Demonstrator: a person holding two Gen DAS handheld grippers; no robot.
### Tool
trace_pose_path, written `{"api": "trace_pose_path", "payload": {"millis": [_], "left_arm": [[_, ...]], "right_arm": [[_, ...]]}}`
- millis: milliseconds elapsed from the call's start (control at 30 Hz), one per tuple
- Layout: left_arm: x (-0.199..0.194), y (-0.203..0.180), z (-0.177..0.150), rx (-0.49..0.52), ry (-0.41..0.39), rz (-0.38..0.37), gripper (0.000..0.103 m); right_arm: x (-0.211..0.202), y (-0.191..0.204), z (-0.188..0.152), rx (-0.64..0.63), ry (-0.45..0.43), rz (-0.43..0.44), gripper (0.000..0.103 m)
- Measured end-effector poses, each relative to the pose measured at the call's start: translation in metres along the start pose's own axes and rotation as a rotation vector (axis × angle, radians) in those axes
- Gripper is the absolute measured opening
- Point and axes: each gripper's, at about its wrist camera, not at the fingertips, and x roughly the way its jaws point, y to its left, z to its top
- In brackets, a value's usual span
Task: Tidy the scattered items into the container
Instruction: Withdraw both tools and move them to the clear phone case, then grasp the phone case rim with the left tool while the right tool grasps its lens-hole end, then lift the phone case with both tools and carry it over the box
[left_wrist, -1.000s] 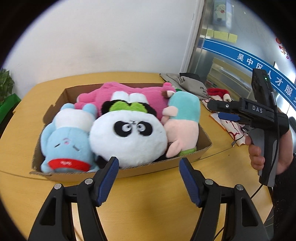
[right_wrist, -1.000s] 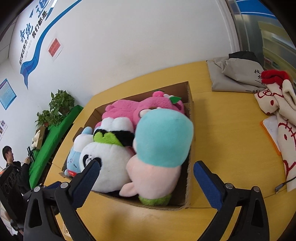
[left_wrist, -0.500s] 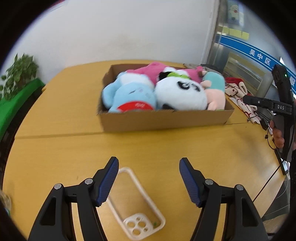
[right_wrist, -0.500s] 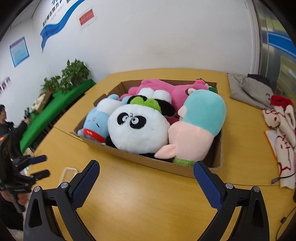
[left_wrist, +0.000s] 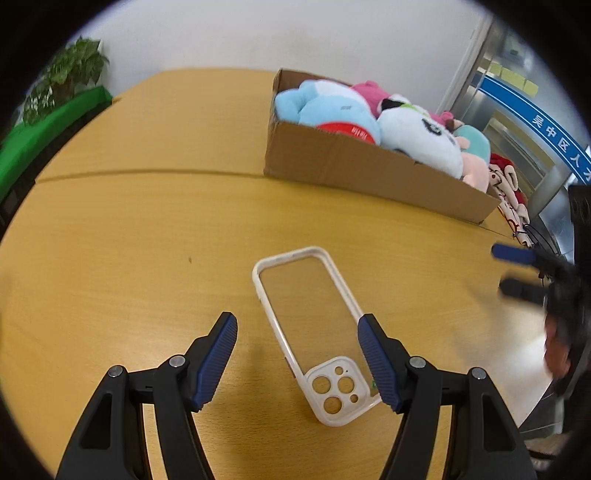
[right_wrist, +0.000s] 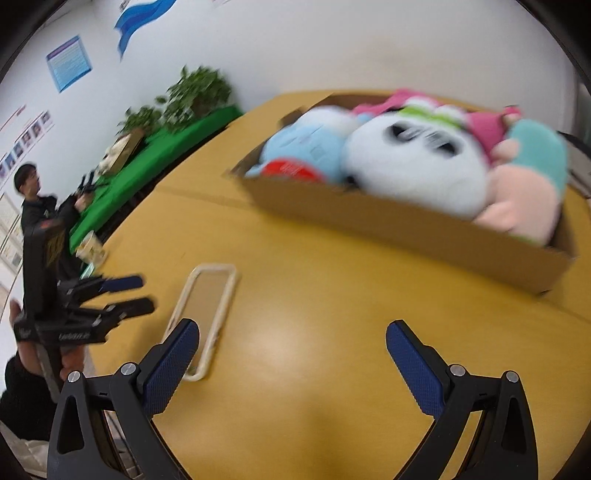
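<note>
A white-rimmed clear phone case (left_wrist: 314, 325) lies flat on the wooden table, its camera end between the open fingers of my left gripper (left_wrist: 297, 354), which is empty and just above it. The case also shows in the right wrist view (right_wrist: 207, 306), left of my open, empty right gripper (right_wrist: 291, 354). A cardboard box (left_wrist: 369, 166) packed with plush toys stands beyond: a blue one (left_wrist: 325, 107), a panda (left_wrist: 417, 136), a pink one and a teal-pink one. The box shows blurred in the right wrist view (right_wrist: 406, 225).
Clothes and a red-white cloth (left_wrist: 506, 181) lie right of the box. My right gripper (left_wrist: 524, 273) shows blurred at the right edge of the left wrist view. Plants on a green bench (right_wrist: 177, 122) and a person (right_wrist: 37, 210) are at the left, off the table.
Both grippers have pulled back from the box and swung left and down toward the phone case. The case now lies between my left fingers. The right view is motion-blurred.
</note>
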Motion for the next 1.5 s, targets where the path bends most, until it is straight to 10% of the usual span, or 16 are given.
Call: {"api": "trace_pose_path", "payload": {"millis": [300,633,867,1500], "left_arm": [[0.037,0.025,0.021,-0.114,0.07,-0.013,0.06],[0.052,0.029,0.026,-0.177,0.109,0.083,0.008],[0.048,0.019,0.023,-0.161,0.105,0.099,0.007],[-0.012,-0.05,0.058,-0.015,-0.025,0.086,0.007]], "right_arm": [[0.069,0.065,-0.02,-0.082,0.082,-0.044,0.102],[0.092,0.066,-0.029,-0.127,0.136,-0.138,0.076],[0.089,0.08,-0.033,-0.166,0.148,-0.044,0.019],[0.028,0.048,-0.012,-0.085,-0.01,-0.12,0.008]]}}
